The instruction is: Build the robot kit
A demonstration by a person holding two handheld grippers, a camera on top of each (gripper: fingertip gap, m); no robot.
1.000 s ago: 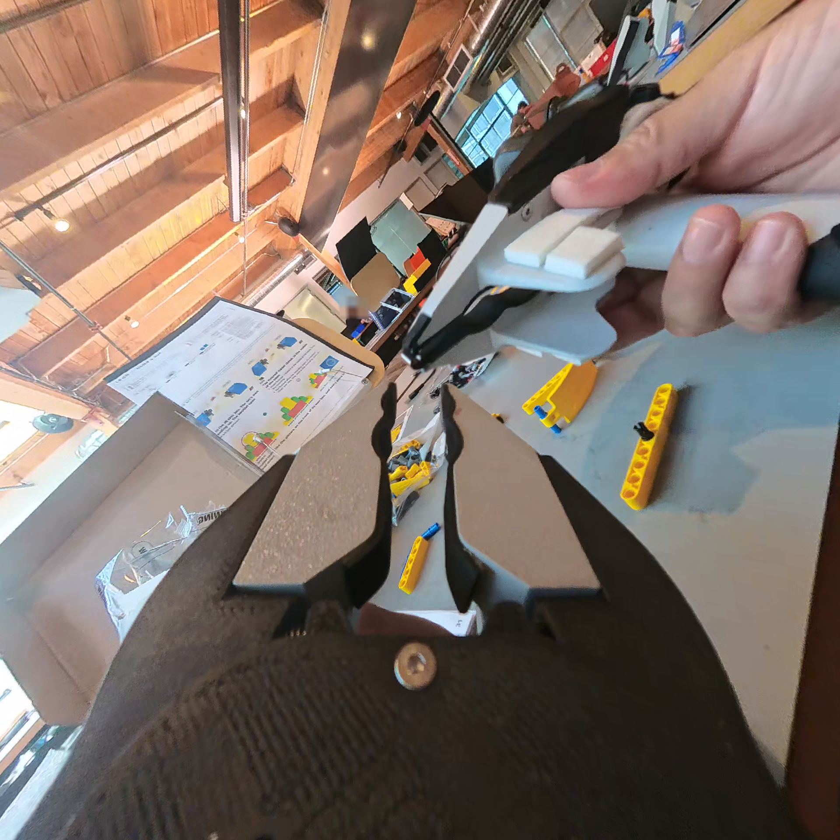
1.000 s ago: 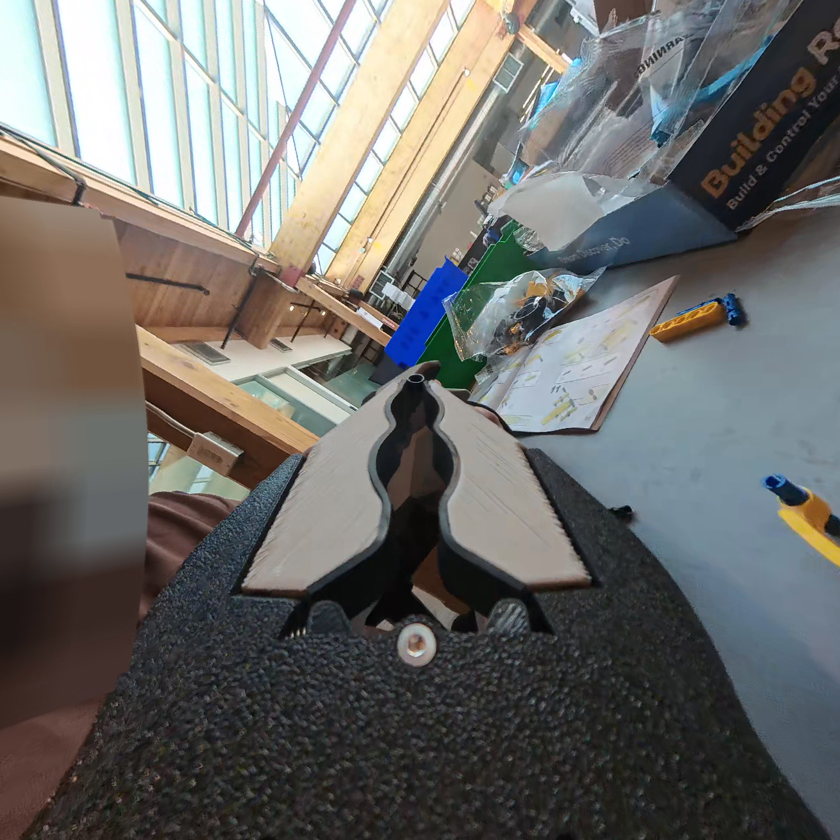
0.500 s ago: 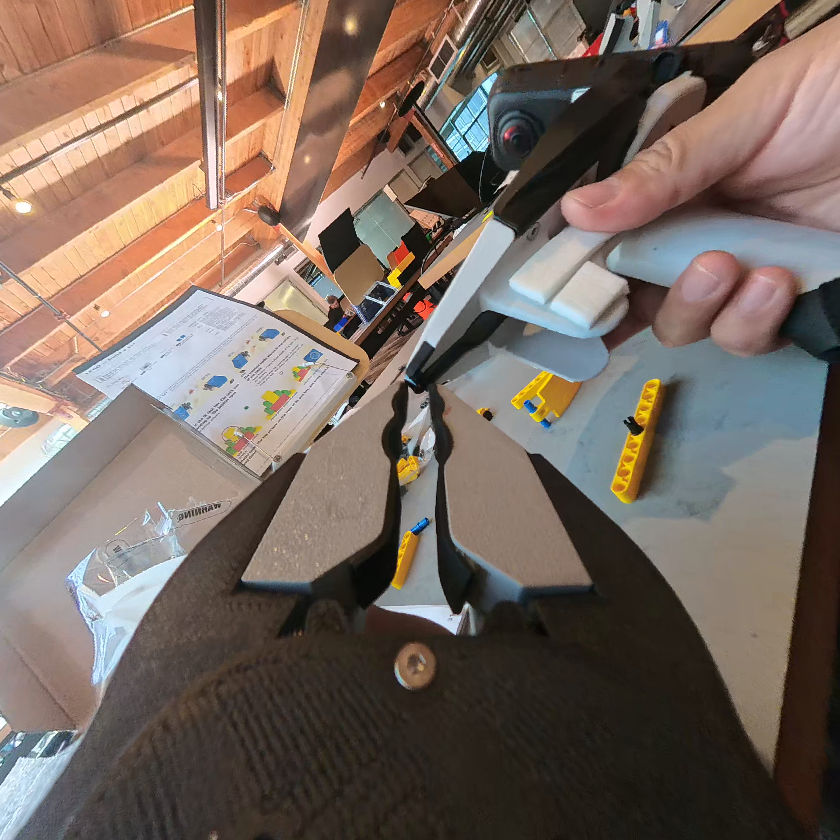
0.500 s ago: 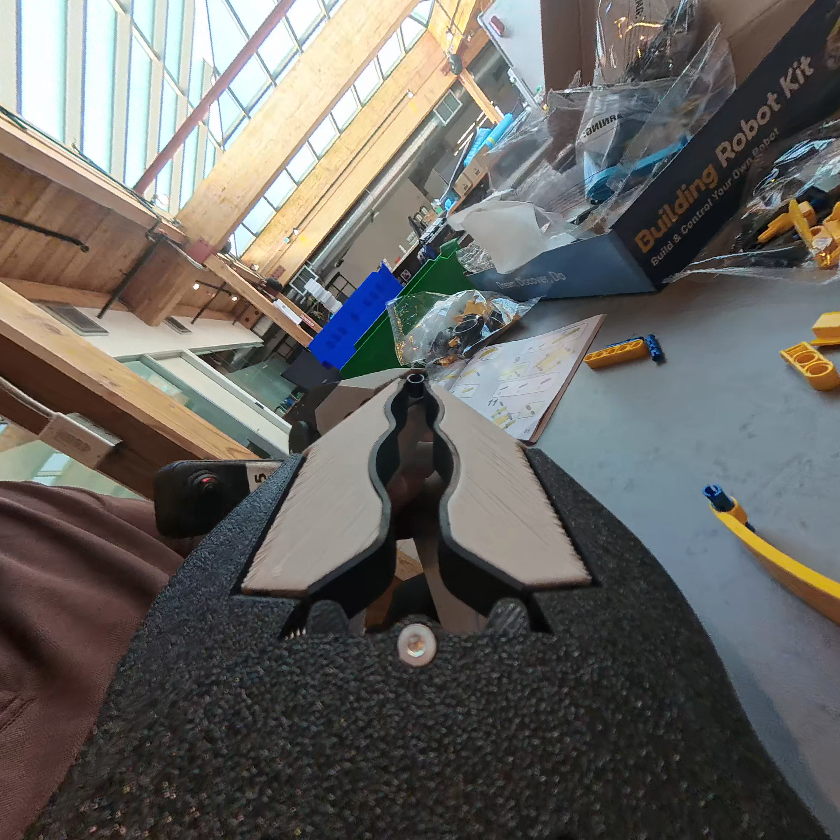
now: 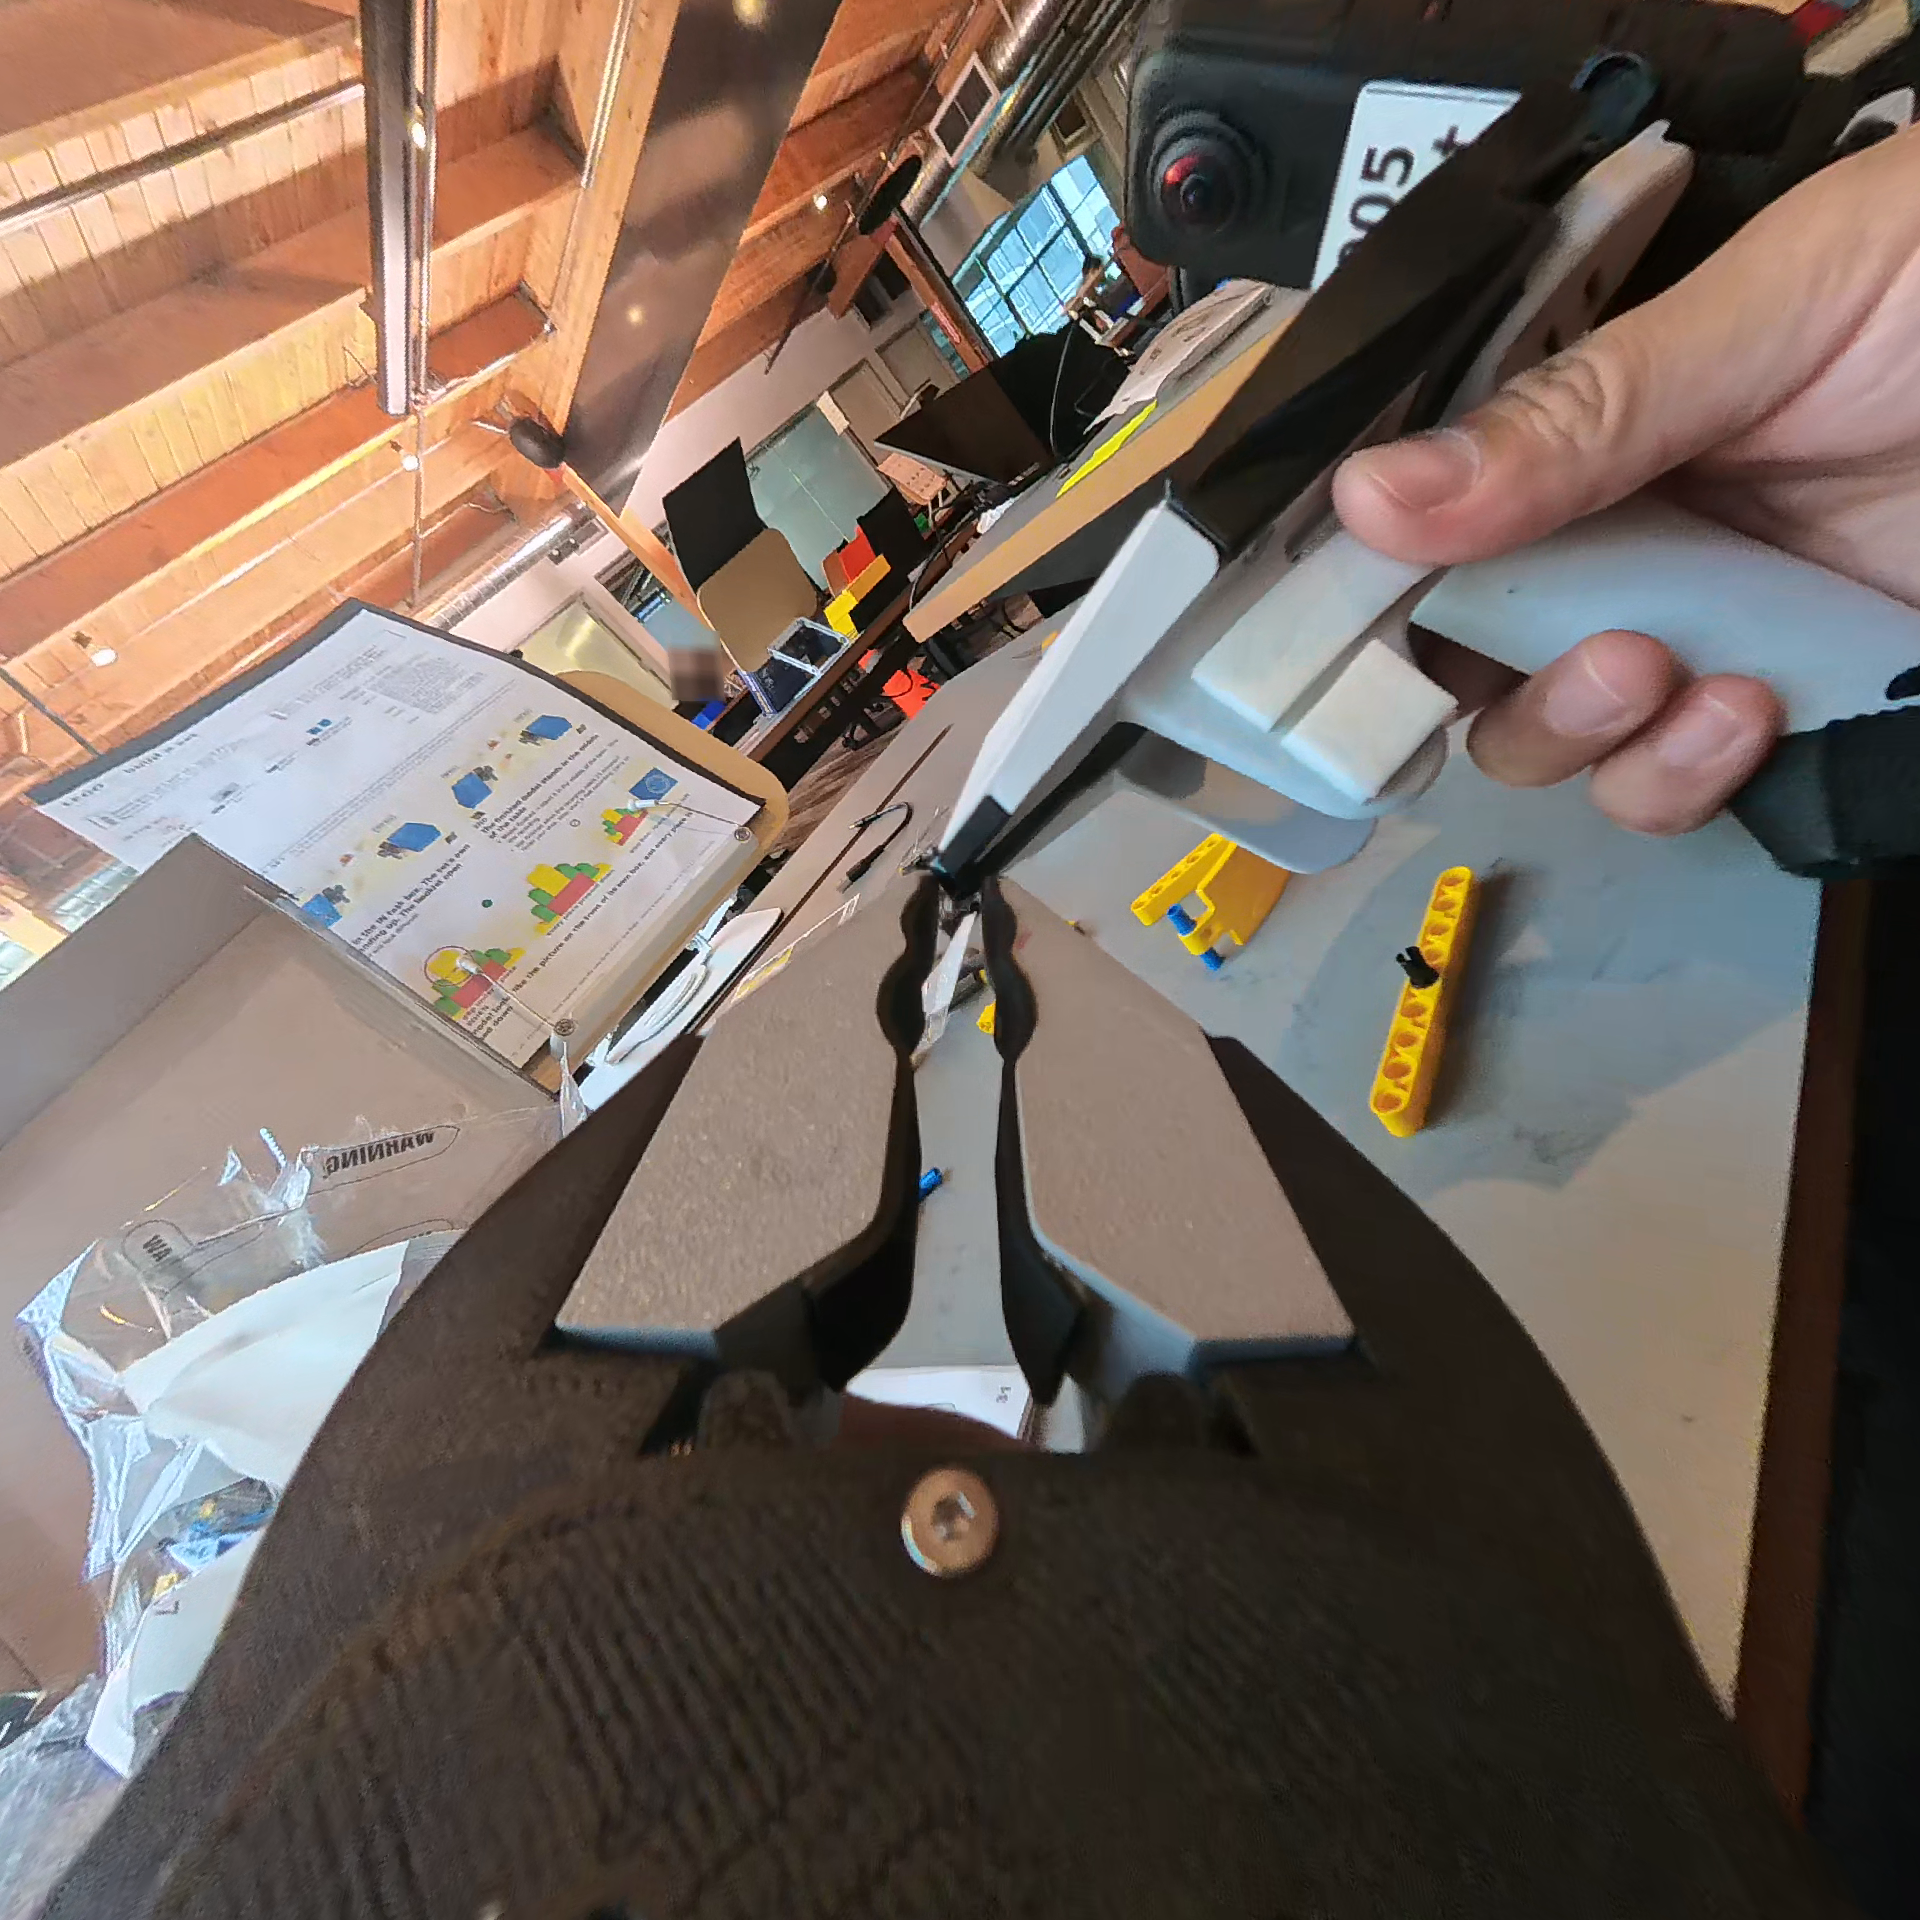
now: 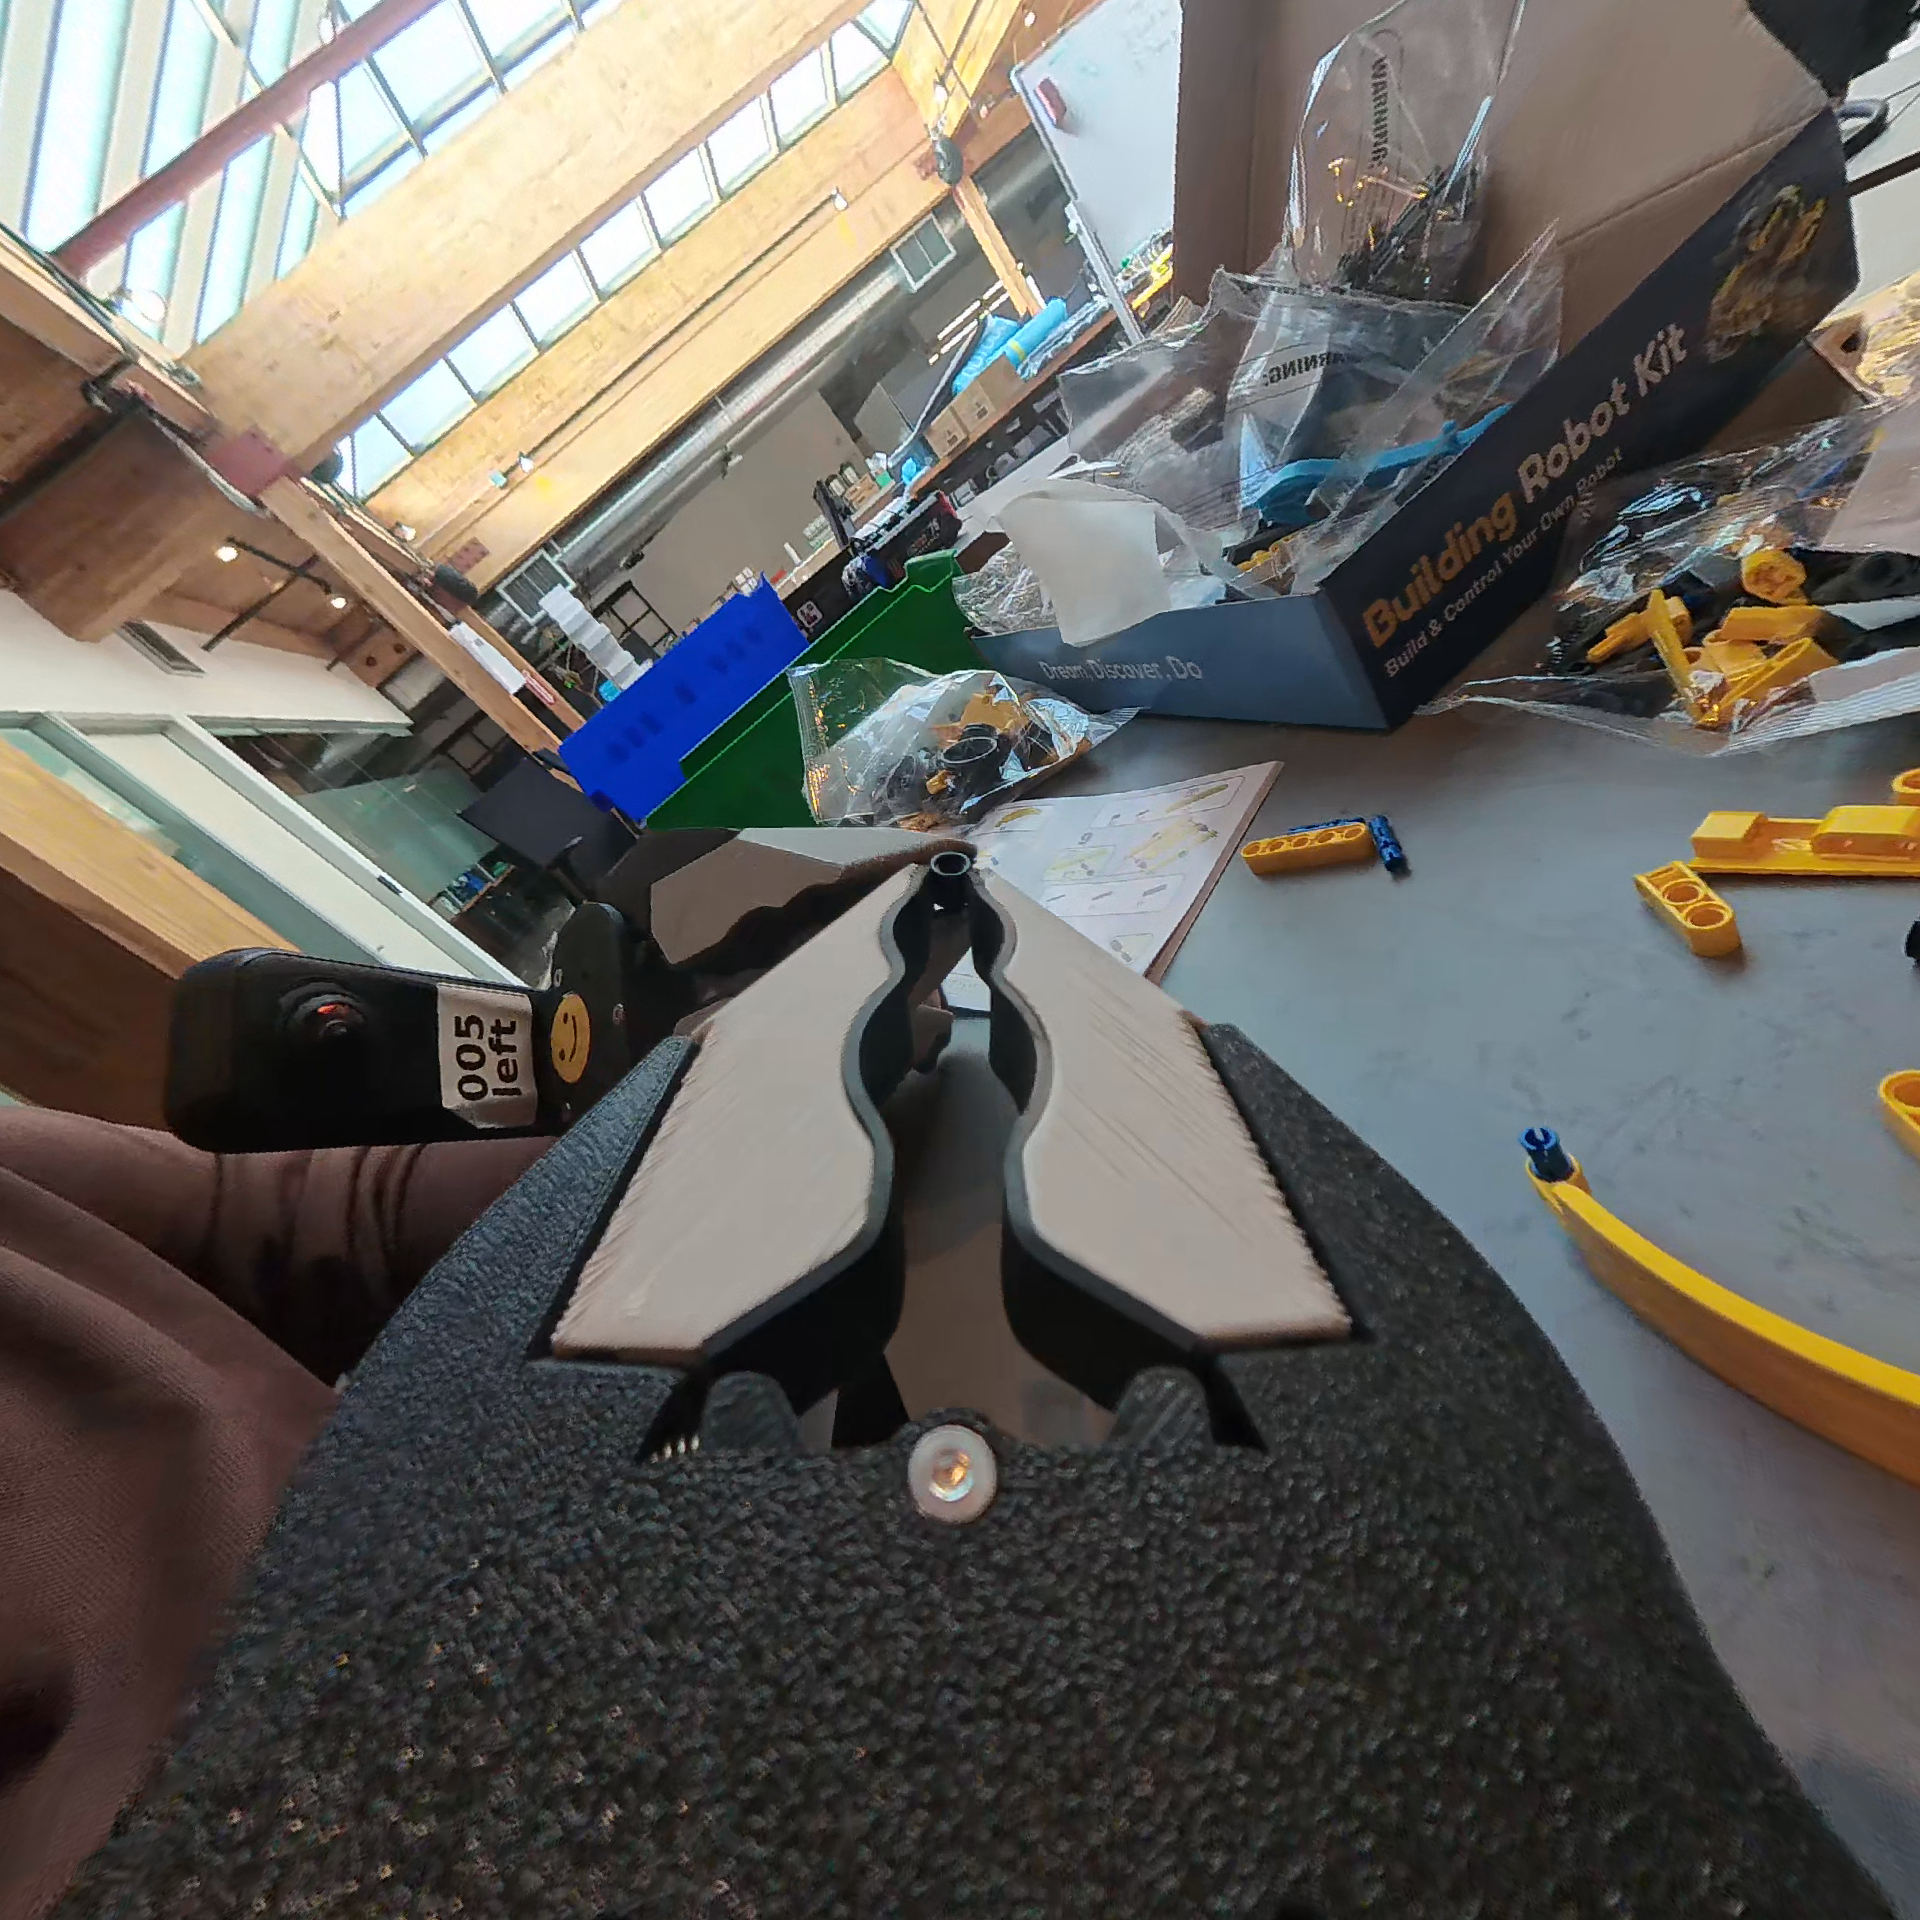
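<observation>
**A:** What has the right hand-held gripper (image 6: 948,883) got?

**B:** Its fingers are pressed onto a small black pin (image 6: 948,865), caught at the very tips with the open end poking out. I'd guess it is held that far forward so that most of the pin stays free.

**A:** And the left hand-held gripper (image 5: 952,899)?

**B:** A narrow gap shows between its fingers, and I see nothing in it. The two sets of tips almost meet above the desk (image 5: 1558,1299), so the pin hangs in the air just at the left one's fingertips. I can't tell whether they touch.

**A:** Who carries the right one?

**B:** A hand (image 5: 1683,436) is wrapped round its pale handle, with the fingers curled underneath, probably squeezing to keep the grip.

**A:** What lies around?

**B:** A yellow holed beam (image 5: 1421,1003) with a black peg in it lies flat near the desk's edge. Nearby are a curved yellow strip (image 6: 1714,1340) with a blue peg in its end and an open booklet (image 6: 1132,852). A dark box (image 6: 1299,665) full of clear bags sits toward the far edge.
</observation>
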